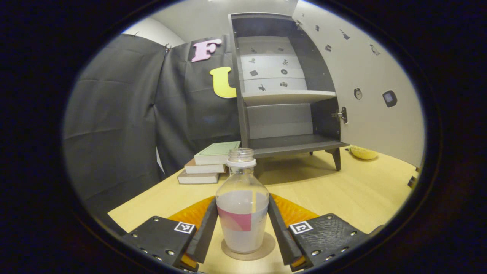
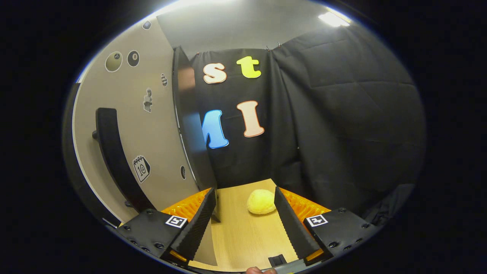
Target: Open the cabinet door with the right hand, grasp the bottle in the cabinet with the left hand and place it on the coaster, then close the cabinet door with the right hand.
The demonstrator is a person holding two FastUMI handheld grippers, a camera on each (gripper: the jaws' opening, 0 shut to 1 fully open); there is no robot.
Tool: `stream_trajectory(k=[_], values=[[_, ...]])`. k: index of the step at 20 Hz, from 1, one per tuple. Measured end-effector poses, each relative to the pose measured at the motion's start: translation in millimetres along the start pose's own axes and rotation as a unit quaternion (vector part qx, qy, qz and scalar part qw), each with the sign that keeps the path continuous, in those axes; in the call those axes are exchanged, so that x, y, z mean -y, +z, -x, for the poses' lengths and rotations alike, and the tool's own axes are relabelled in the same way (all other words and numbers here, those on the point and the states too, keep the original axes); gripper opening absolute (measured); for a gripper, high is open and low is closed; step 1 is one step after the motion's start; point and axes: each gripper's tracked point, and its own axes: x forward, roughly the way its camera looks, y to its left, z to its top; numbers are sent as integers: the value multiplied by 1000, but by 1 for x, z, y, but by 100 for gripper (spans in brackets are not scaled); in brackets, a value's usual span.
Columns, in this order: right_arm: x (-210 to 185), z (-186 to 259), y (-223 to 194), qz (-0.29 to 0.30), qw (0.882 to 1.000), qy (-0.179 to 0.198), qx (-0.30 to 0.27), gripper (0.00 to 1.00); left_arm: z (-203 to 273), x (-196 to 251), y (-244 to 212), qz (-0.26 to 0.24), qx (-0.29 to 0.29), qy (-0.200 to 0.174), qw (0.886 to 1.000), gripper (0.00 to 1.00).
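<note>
In the left gripper view, the bottle stands upright on the round coaster on the wooden table. The bottle is clear, has no cap, and carries a pale label with a pink patch. The left gripper has 1 finger on each side of the bottle, close against its walls; whether both fingers press on it cannot be told.

Behind the bottle, the cabinet stands on short legs with its door swung open to the right. Both shelves are bare. A stack of 3 books lies on the table left of the cabinet.

In the right gripper view, the right gripper is spread wide and holds nothing. The door with its dark handle stands just beside the left finger. A yellow lumpy object lies on the table between and beyond the fingers.
</note>
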Motion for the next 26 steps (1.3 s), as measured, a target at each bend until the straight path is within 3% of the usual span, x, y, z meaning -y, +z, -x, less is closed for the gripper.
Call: stream_trajectory(k=[5, 9, 13, 21, 26], values=[[-1, -1, -4, 5, 1000, 5, -7, 98, 3, -9, -2, 40, -6, 0, 999, 76], [-5, 2, -5, 2, 1000, 12, -8, 98, 9, -16, 8, 56, -1, 2, 998, 86], [-10, 1, -7, -4, 1000, 17, -11, 98, 18, -22, 29, 68, 12, 2, 998, 86], [-9, -1, -5, -5, 1000, 11, 2, 98, 59, -49, 120, 88, 54, 6, 995, 84], [2, -11, -3, 44, 999, 16, 23, 98, 86, -66, 180, 58, 29, 26, 998, 86]])
